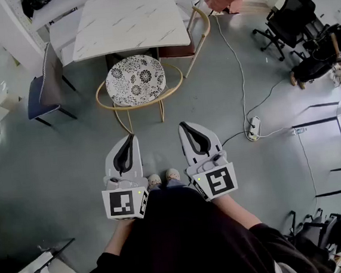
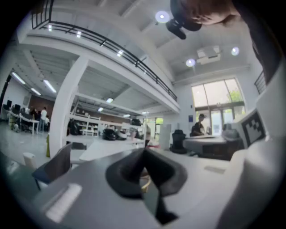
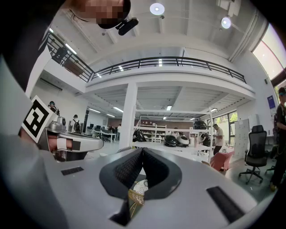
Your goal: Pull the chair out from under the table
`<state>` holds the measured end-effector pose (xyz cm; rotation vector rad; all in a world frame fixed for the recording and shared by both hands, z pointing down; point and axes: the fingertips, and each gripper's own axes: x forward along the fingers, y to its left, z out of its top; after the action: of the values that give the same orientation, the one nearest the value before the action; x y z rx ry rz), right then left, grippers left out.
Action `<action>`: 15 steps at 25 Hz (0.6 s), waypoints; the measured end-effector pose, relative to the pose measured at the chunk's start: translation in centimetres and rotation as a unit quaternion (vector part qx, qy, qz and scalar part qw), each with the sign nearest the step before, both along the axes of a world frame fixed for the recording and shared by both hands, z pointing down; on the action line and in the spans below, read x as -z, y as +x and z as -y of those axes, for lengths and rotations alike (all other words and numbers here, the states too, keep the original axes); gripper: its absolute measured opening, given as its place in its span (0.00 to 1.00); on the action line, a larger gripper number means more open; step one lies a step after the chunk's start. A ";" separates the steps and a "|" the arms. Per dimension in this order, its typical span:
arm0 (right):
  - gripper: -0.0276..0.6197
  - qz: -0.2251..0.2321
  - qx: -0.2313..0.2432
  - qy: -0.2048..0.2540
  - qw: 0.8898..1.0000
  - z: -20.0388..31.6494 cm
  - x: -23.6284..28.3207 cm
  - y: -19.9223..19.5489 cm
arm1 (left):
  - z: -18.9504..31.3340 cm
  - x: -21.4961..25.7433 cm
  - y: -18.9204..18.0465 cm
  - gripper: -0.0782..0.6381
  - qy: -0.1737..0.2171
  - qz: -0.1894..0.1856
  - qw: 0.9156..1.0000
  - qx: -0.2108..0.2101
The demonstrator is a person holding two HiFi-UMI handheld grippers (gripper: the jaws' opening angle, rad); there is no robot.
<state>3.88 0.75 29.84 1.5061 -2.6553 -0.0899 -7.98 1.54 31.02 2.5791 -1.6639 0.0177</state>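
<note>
A chair with a round black-and-white patterned seat [image 1: 135,80] and a curved tan wooden frame [image 1: 116,105] stands at the near edge of a white marble-look table [image 1: 128,23], its seat partly under the tabletop. My left gripper [image 1: 133,136] and right gripper [image 1: 183,125] are held level side by side over the floor, short of the chair and touching nothing. Both are shut with nothing between the jaws. In the right gripper view the patterned seat [image 3: 139,185] shows through the gap below the shut gripper [image 3: 142,150]. The left gripper [image 2: 144,149] looks the same way.
A grey-backed chair with a blue seat [image 1: 40,91] stands left of the table, a tan-framed chair [image 1: 194,34] at its right. A white cable and power strip [image 1: 253,128] lie on the grey floor to the right. Black office chairs [image 1: 291,22] stand far right.
</note>
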 end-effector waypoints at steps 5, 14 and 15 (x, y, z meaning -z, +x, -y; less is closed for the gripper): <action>0.08 0.017 -0.004 0.008 1.000 0.0 0.0 -0.6 | 0.1 -0.3 -0.8 0.12 0.005 0.000 1.000 -0.007; 0.08 0.030 -0.009 0.015 0.999 2.5 0.2 -0.5 | 2.2 -0.6 -1.5 0.12 0.004 -0.007 1.000 -0.013; 0.08 0.030 -0.008 0.017 0.999 3.0 0.3 -0.5 | 2.7 -0.6 -1.4 0.12 0.006 -0.008 1.000 -0.014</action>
<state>3.41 -2.25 29.53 1.5644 -2.7013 -0.0913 -9.41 -1.13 31.58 2.6043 -1.6271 -0.0116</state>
